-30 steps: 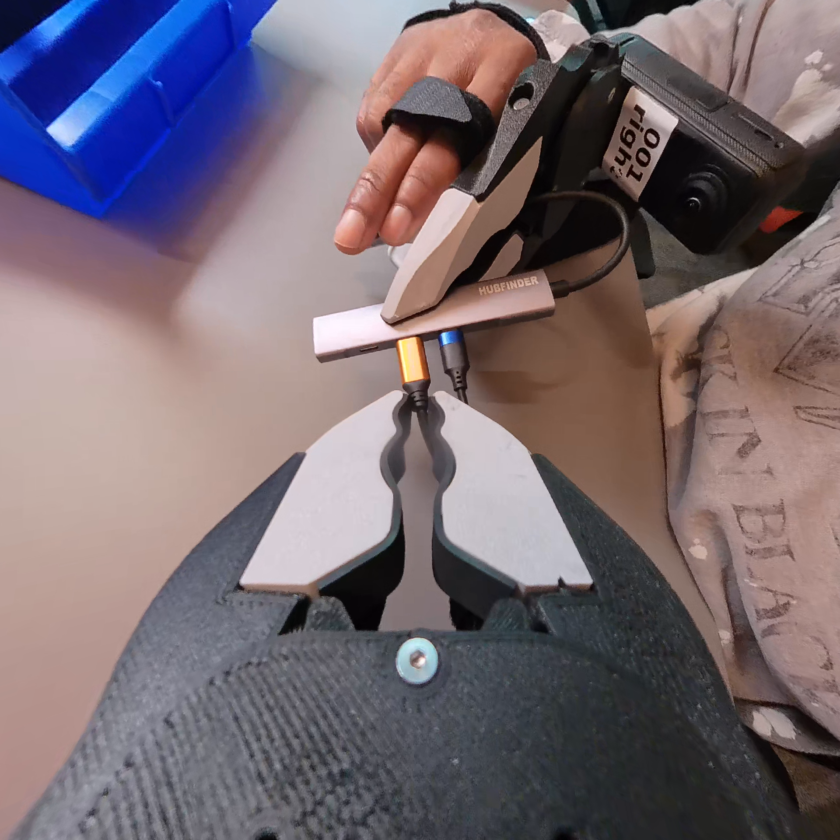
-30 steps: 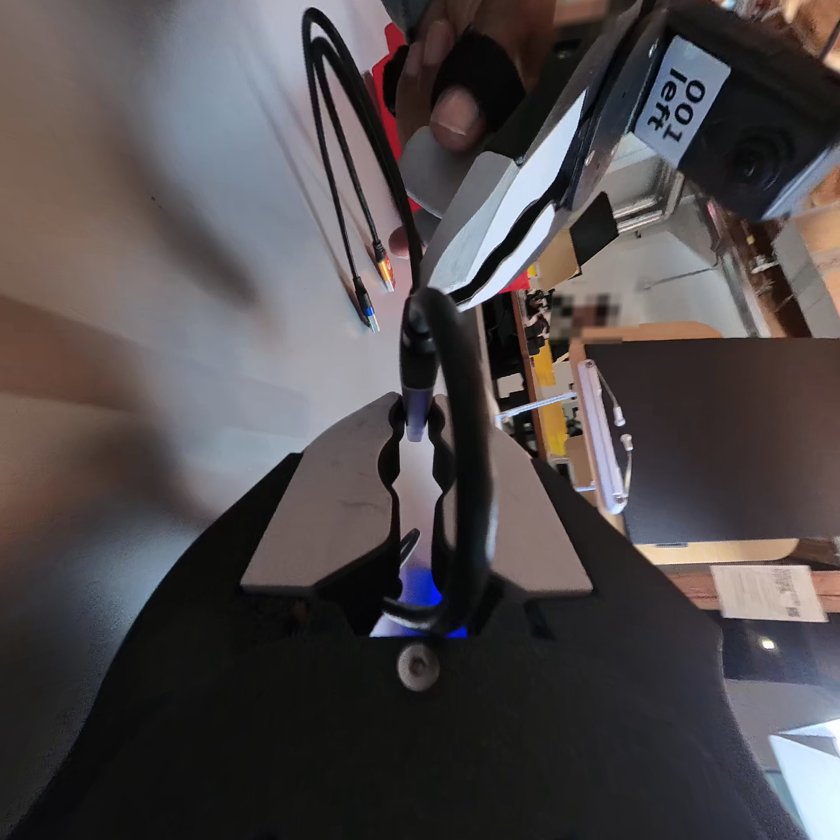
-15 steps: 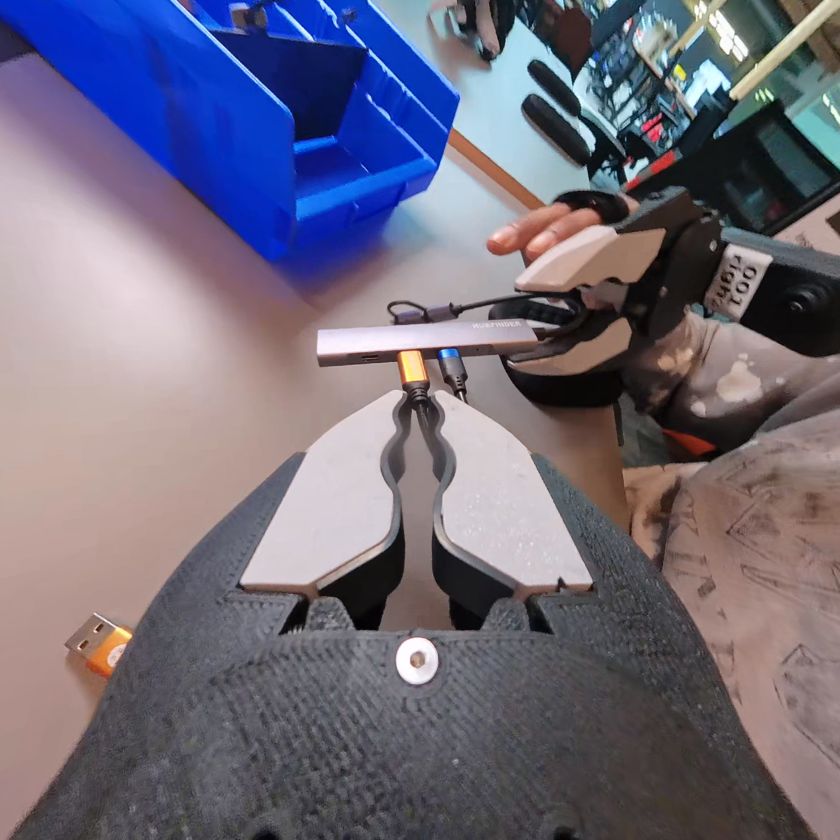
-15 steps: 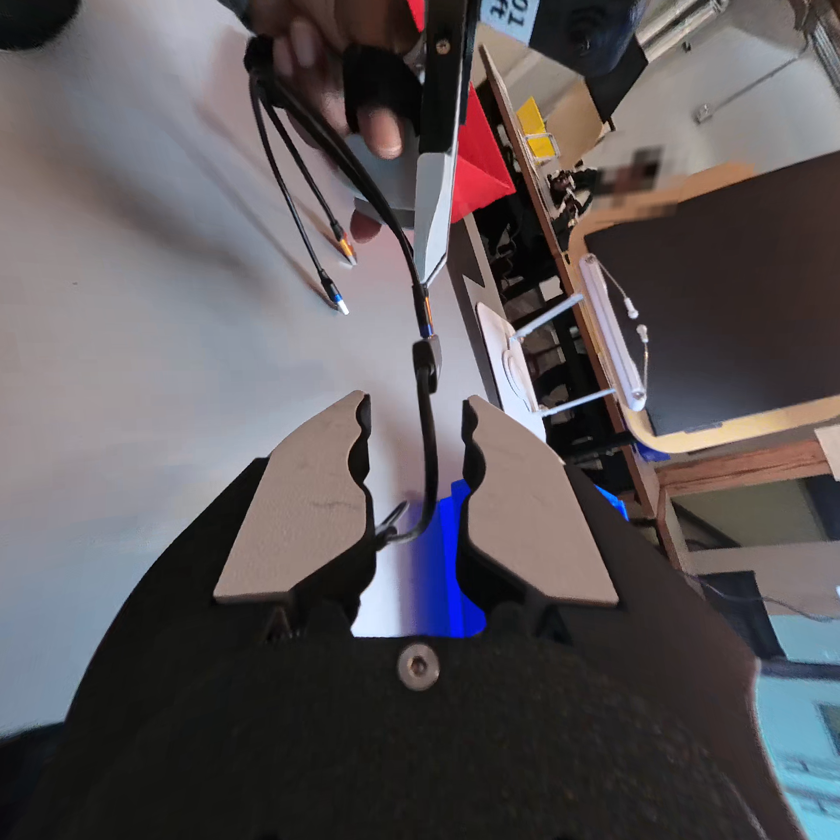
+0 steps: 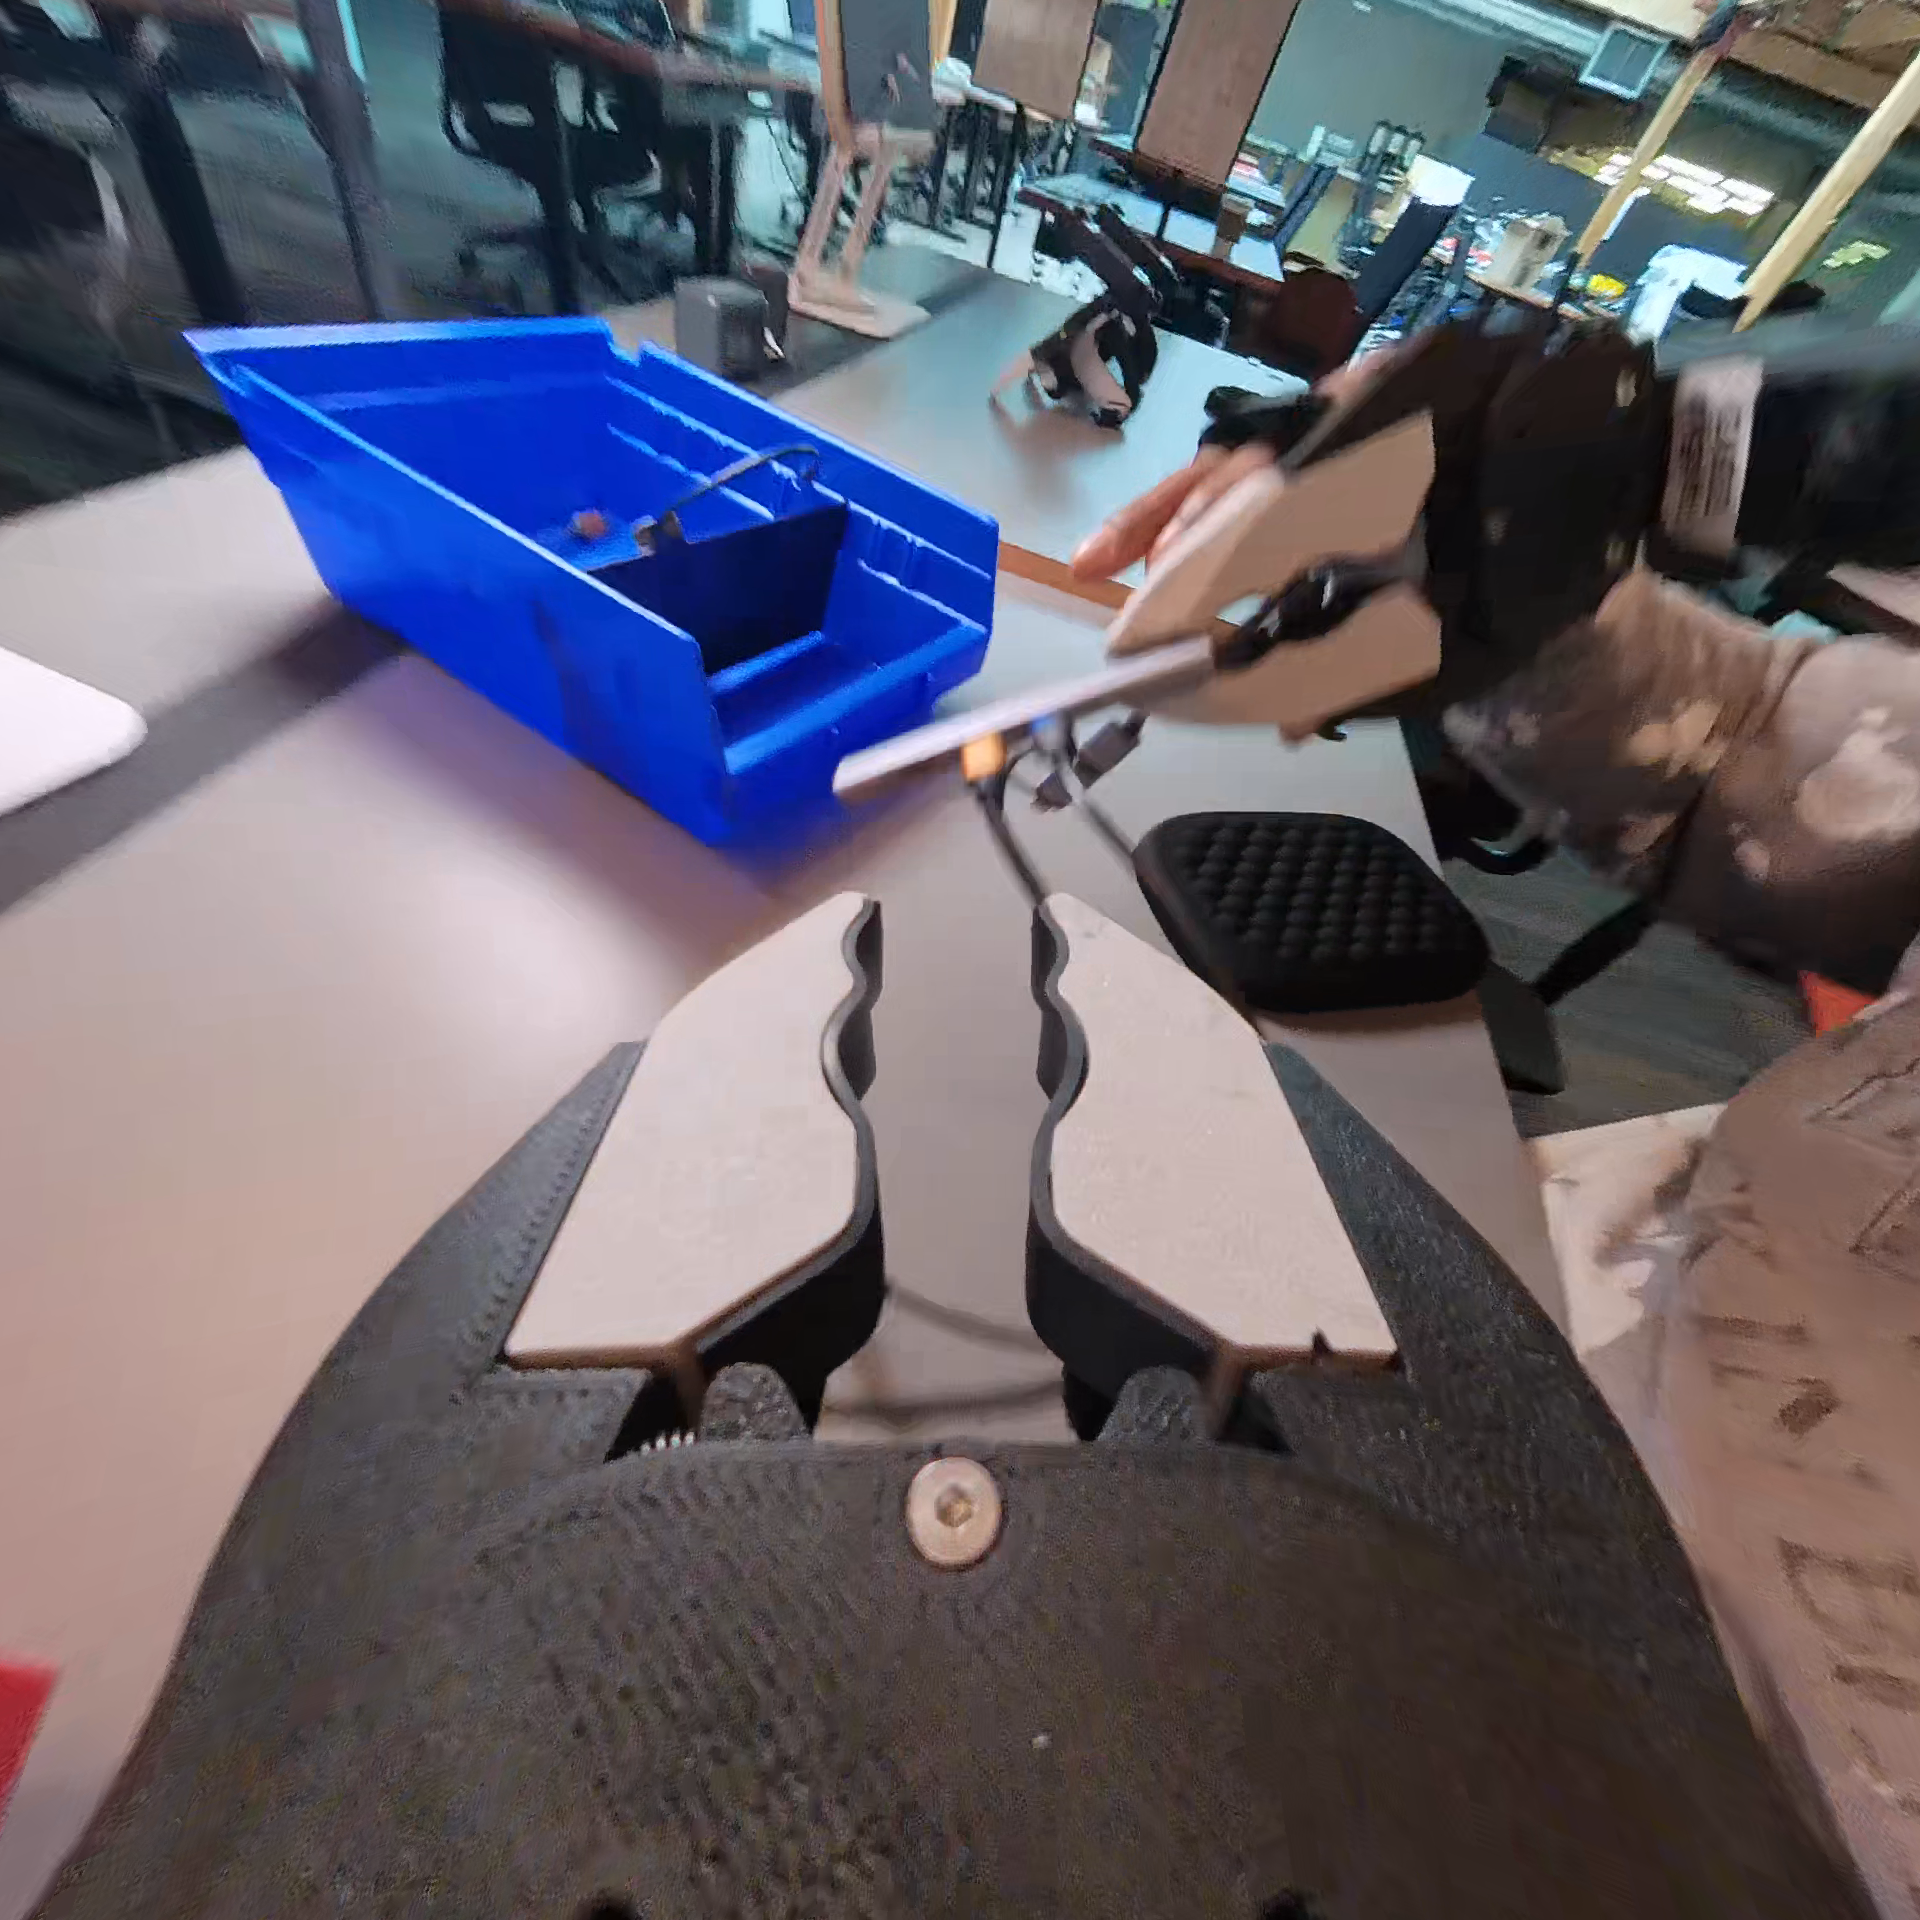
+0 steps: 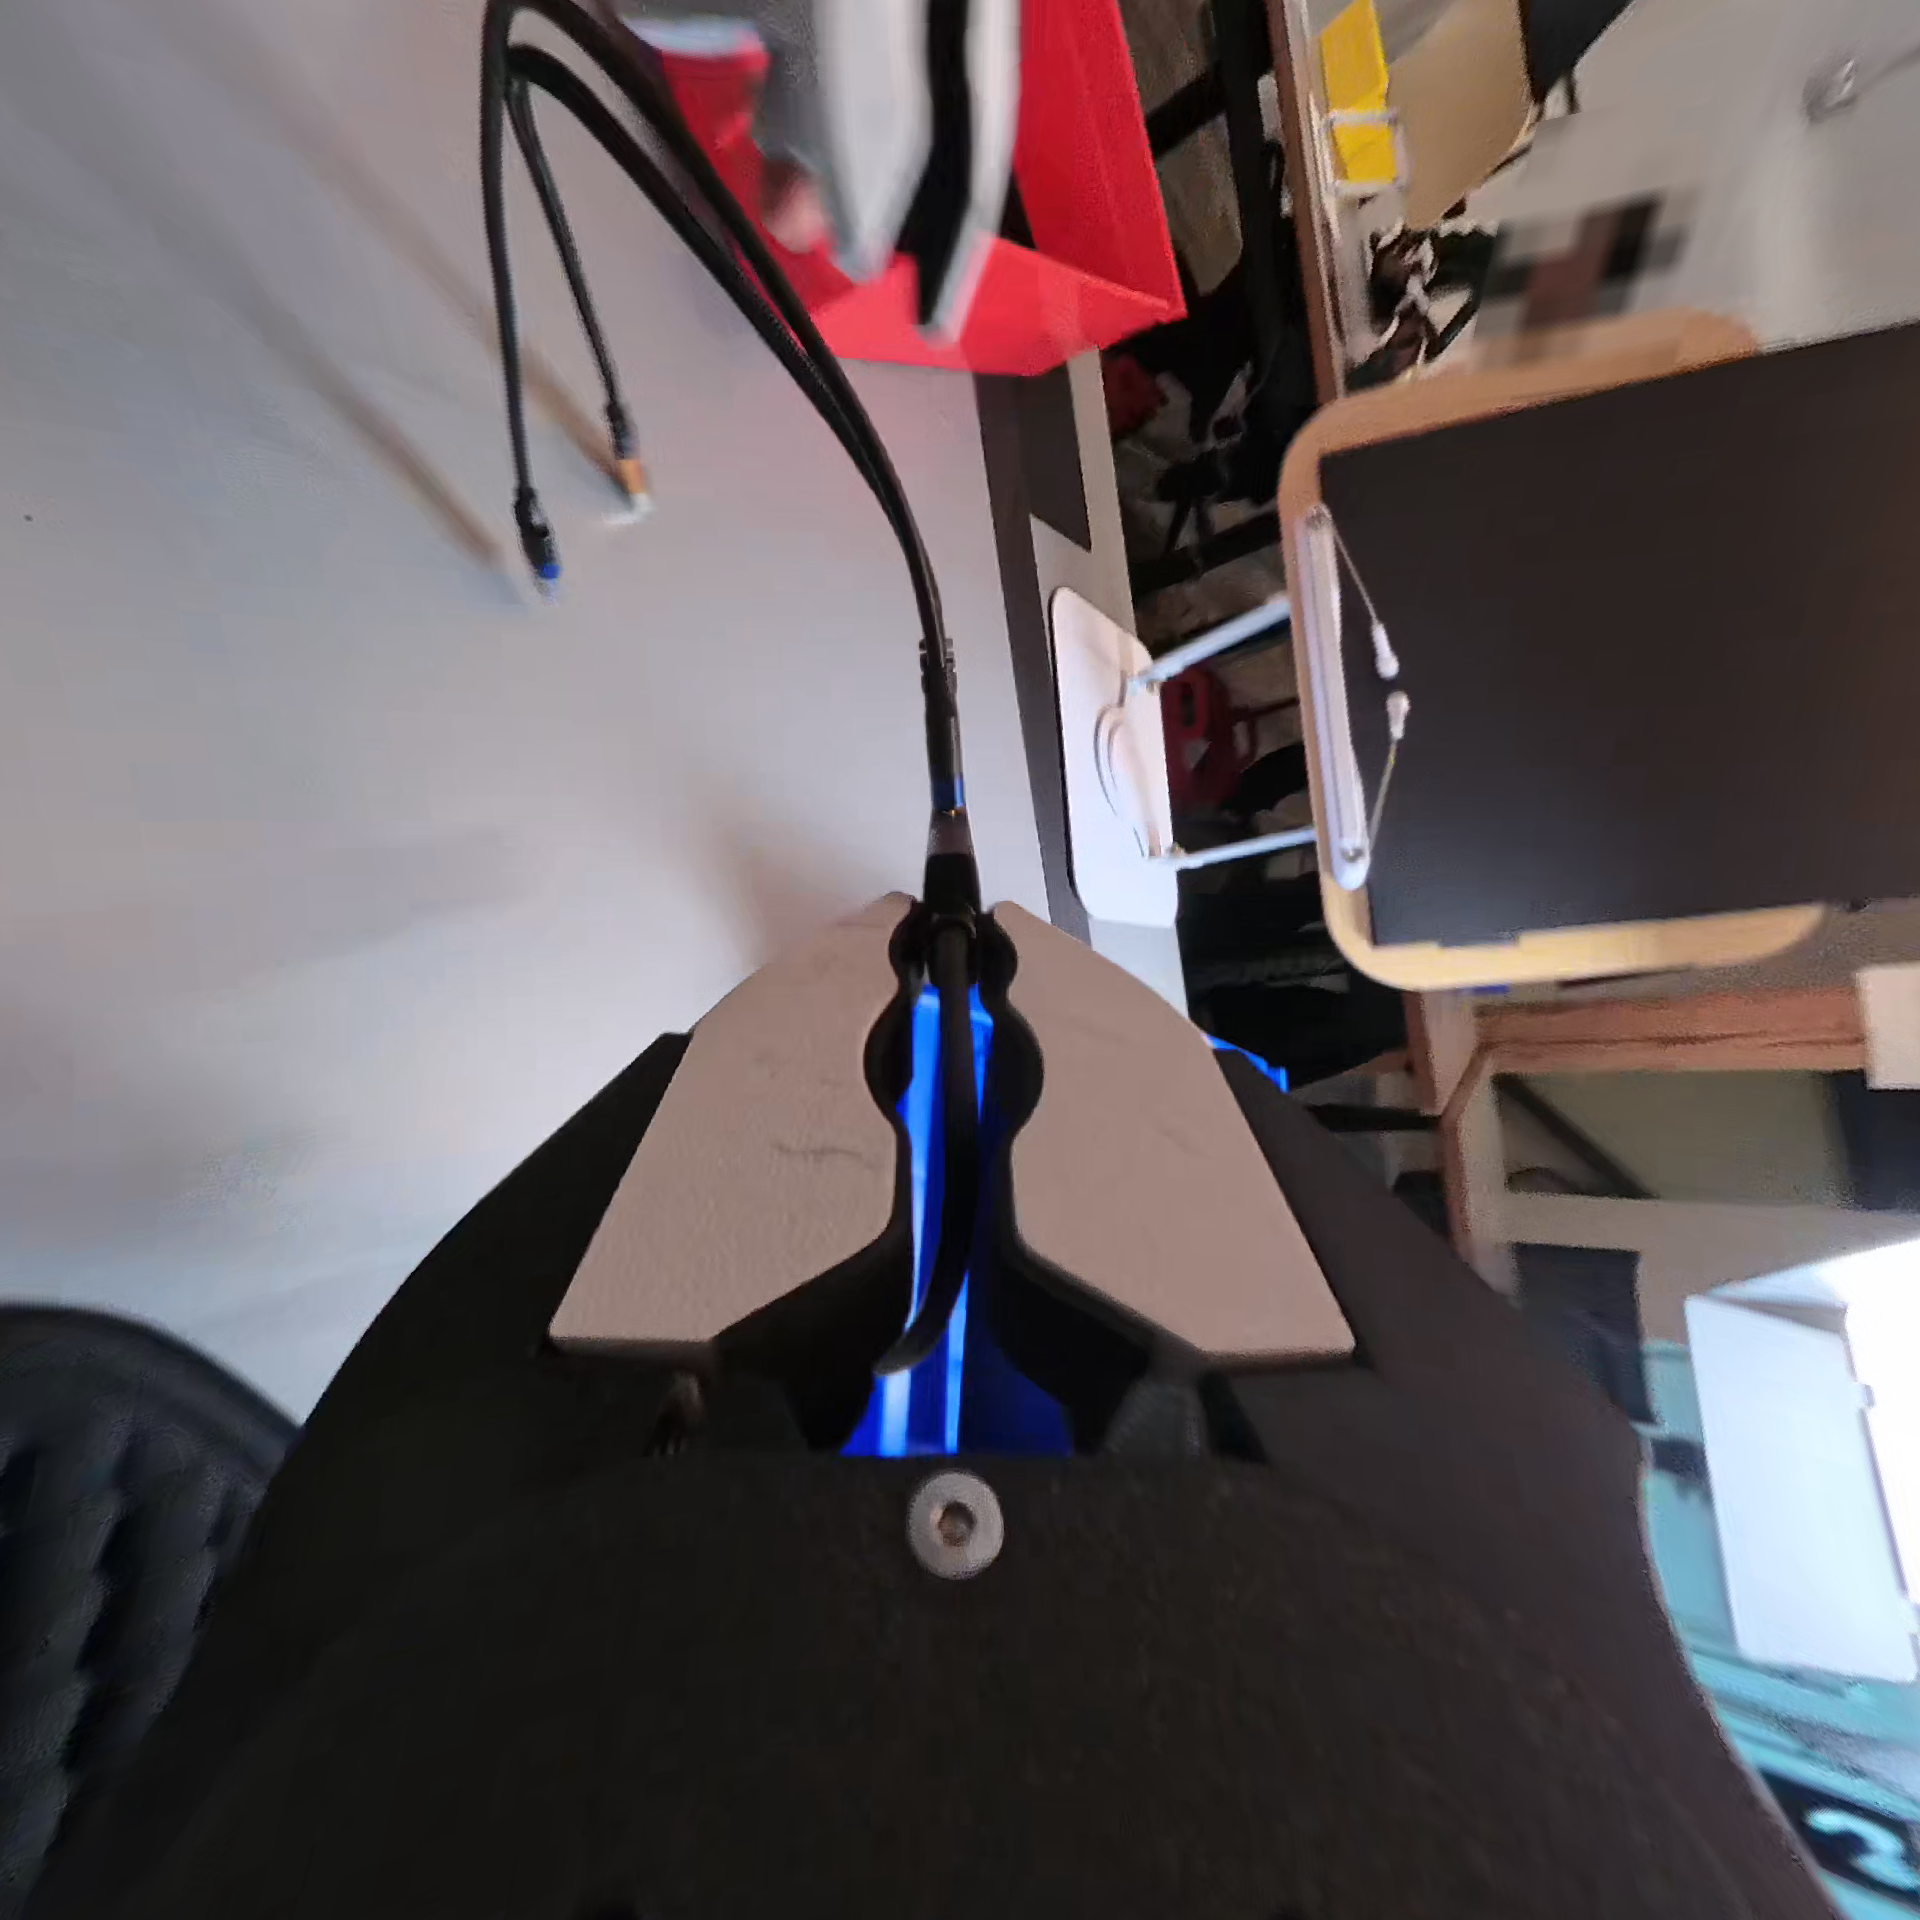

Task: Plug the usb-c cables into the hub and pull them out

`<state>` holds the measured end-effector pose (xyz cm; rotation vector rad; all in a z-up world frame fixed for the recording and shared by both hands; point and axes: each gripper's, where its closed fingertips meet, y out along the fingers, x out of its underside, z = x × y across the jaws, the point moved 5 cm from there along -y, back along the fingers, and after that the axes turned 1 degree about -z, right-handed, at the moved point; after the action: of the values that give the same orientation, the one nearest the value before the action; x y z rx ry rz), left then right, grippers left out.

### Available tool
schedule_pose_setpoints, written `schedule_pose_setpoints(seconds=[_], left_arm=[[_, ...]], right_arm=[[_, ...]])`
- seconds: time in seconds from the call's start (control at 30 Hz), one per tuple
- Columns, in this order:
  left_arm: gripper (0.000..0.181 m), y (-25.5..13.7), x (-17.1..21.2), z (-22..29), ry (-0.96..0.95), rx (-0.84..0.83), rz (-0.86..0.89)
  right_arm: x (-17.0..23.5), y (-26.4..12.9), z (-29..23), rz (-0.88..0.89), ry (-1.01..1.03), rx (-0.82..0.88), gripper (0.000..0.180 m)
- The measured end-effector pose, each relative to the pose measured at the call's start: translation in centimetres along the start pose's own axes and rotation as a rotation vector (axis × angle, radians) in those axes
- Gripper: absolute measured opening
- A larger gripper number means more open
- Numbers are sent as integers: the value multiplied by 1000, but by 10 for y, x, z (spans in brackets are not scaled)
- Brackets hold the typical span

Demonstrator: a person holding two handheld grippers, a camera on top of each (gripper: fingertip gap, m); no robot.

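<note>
Right tool (image 5: 1195, 665) grips the hub (image 5: 997, 717), both cables (image 5: 1013, 842) plugged in; left tool (image 5: 956, 925) open, empty; unplugging remains.

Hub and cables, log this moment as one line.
left gripper: open, empty | right gripper: shut on slim grey metal hub, held above table | orange-tipped and blue-tipped black cables: plugged in

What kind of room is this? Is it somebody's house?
Probably not a house. It looks like a big workshop or lab: rows of work tables with office chairs, a blue parts bin on the near table, and bare wooden beams farther back.
</note>
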<state>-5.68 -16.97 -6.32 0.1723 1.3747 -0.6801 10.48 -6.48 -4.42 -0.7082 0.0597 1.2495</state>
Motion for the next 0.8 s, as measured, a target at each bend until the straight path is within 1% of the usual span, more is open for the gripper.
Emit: schedule_pose_setpoints(seconds=[0.07, 0.13, 0.23, 0.3, 0.37, 0.47, 0.53, 0.6, 0.7, 0.8], left_arm=[[26, -19, 4, 3, 54, -35, -10], [24, -36, 17, 4, 83, -66, -38], [19, -54, 43, -2, 91, -134, -52], [17, -60, 59, -8, 73, -178, -56], [17, -62, 69, -14, 56, -226, -51], [20, -61, 73, -19, 40, -276, -25], [24, -59, 74, -19, 51, -302, -19], [26, -57, 77, -20, 64, -324, -25], [28, -53, 84, -22, 55, -333, -39], [29, -51, 91, -26, 33, -335, -51]], right_arm=[[10, -21, 36, -44, 68, -15, 9], [21, -43, 76, -103, 137, -18, 9], [36, -69, 136, -214, 207, 42, 9], [50, -79, 171, -326, 207, 114, 9], [67, -79, 197, -452, 193, 149, 9], [101, -59, 216, -649, 152, 152, 9], [126, -36, 217, -767, 101, 134, 9], [147, -6, 211, -838, 79, 85, 9], [169, 42, 199, -845, 106, -19, 9], [180, 86, 194, -779, 201, -91, 9]])
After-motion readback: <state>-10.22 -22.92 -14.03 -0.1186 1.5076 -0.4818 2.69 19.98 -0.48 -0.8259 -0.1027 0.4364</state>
